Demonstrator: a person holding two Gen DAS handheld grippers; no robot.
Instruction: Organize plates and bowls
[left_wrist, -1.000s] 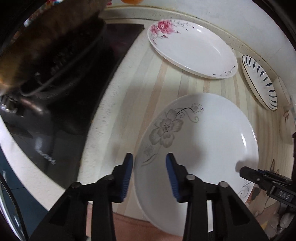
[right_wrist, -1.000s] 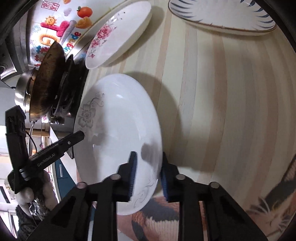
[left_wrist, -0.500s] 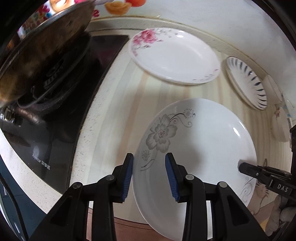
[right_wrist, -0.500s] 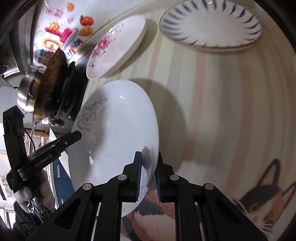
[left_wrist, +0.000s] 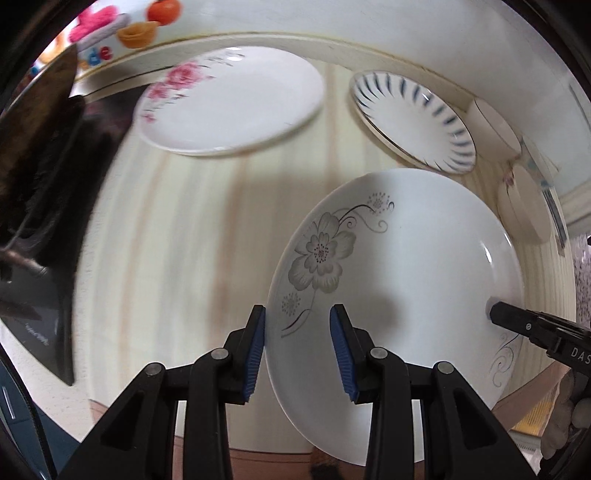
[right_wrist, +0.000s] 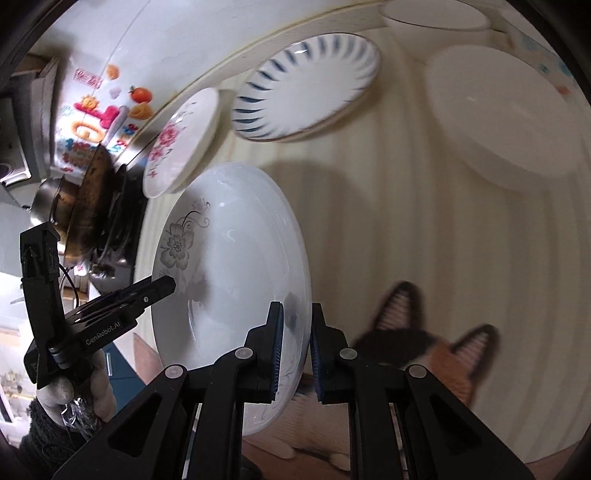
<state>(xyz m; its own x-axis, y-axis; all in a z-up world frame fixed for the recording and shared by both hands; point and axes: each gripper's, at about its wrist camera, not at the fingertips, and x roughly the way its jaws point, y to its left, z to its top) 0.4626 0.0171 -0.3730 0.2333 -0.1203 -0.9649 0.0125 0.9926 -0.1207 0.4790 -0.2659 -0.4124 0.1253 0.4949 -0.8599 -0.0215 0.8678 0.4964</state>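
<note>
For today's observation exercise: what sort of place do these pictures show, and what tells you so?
Most likely a home kitchen counter. A dark wok sits on a black stove at the left, and several plates lie on the striped countertop, including a blue-striped plate.

Striped counter (left_wrist: 207, 229) w/ pink-flower plate (left_wrist: 236, 99), blue-striped plate (left_wrist: 413, 122), white bowls (right_wrist: 506, 114) on it.

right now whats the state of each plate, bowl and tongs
grey flower plate: lifted, tilted, held by its rim
right tongs: shut on the grey flower plate's rim
left tongs: open, straddling the opposite rim
pink flower plate: flat on counter
blue striped plate: flat on counter
white bowl: upside down on counter
</note>
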